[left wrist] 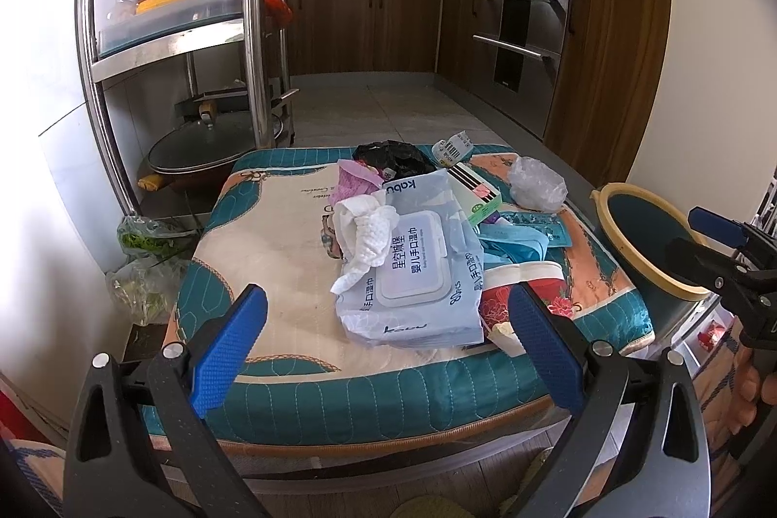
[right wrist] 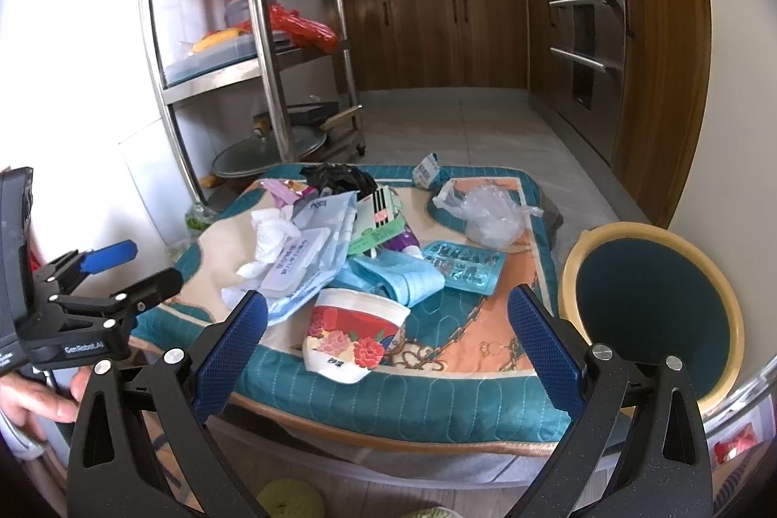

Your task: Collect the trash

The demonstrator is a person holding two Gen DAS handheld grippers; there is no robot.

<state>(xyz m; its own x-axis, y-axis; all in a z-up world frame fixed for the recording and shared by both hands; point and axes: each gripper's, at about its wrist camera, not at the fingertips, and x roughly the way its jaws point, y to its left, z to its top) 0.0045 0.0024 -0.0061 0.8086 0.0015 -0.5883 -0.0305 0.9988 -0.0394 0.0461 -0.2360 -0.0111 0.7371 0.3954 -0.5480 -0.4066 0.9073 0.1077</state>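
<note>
While both grippers hang just in front of the cushion (left wrist: 272,226), nothing is in their jaws. The left gripper (left wrist: 386,348) has its blue pads spread wide apart, released. The right gripper (right wrist: 386,348) is spread wide too, with nothing between its pads.

Right past the right jaws lies a paper cup (right wrist: 354,336) with red flowers. It lies on its side, near the front edge of the cushion. It looks light and thin, so I think it will squash if pinched hard. A soft pinch on its rim seems best.

Right past the left jaws lies a wipes pack (left wrist: 413,275). It looks soft and floppy, maybe a bit heavy if it is full. Its plastic skin looks slippery, so a loose corner could slide out. White tissue (left wrist: 364,236) lies on top of it, touching it. The tissue looks very light and soft, and easy to grab anywhere.

Farther back are a blue wrapper (right wrist: 464,265), a small box (right wrist: 381,222), a clear bag (right wrist: 490,217) and a black bag (right wrist: 340,175). The bags look crinkly and light, and any fold would do.

A bin (right wrist: 650,314) stands just beside the cushion on the right. Its mouth is open and looks empty.
</note>
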